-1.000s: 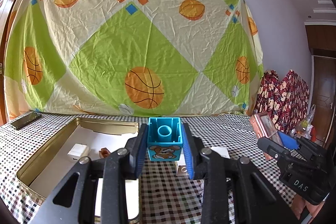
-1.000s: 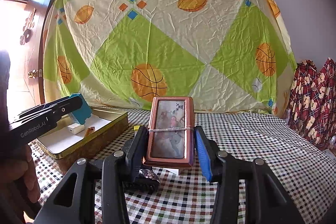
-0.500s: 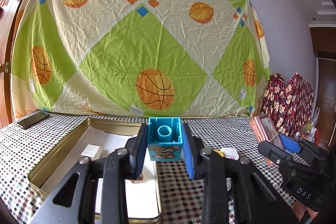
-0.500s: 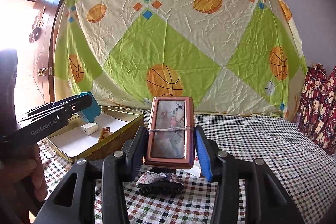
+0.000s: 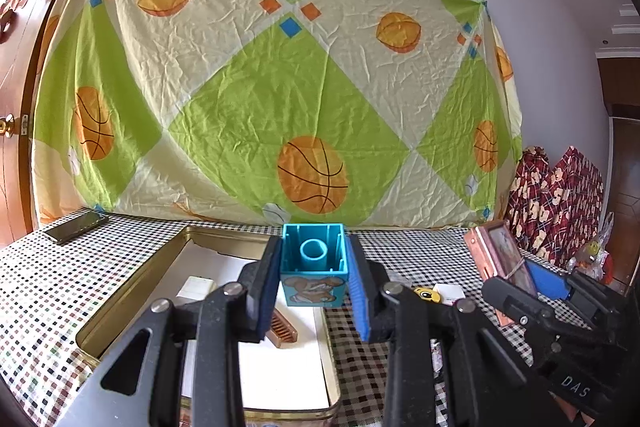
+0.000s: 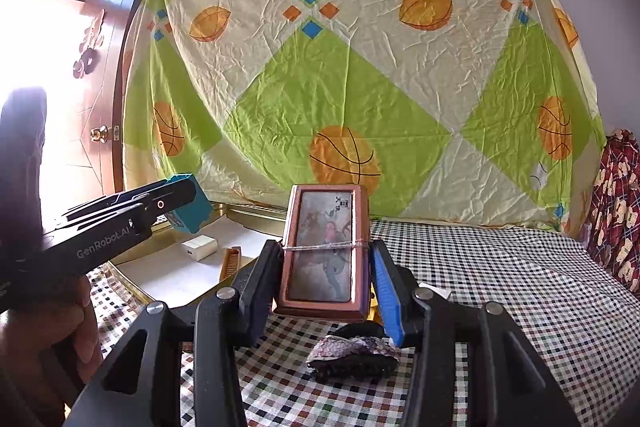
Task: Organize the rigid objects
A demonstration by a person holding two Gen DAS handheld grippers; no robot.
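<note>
My left gripper (image 5: 314, 283) is shut on a blue toy block (image 5: 313, 275) with a cartoon picture, held above the open gold tin (image 5: 132, 291). From the right wrist view the same block (image 6: 191, 205) hangs over the tin (image 6: 240, 215). A copper-framed flat case (image 6: 325, 251) bound with a rubber band stands upright in my right gripper (image 6: 326, 271), which is shut on it, to the right of the tin. That case (image 5: 502, 255) shows at the right edge of the left wrist view. A white cube (image 5: 198, 287) and a brown comb (image 5: 282, 331) lie inside the tin.
The checkered tablecloth (image 6: 500, 279) covers the table. A dark hair clip (image 6: 354, 351) lies just below my right gripper. A yellow toy (image 5: 425, 294) and a white card (image 5: 449, 293) lie right of the tin. A black phone (image 5: 76, 227) rests far left. A person's hand (image 6: 60, 339) holds the left gripper.
Both grippers have shifted left across the table with their loads. The blue block now hangs further over the tin, and the comb shows beneath it.
</note>
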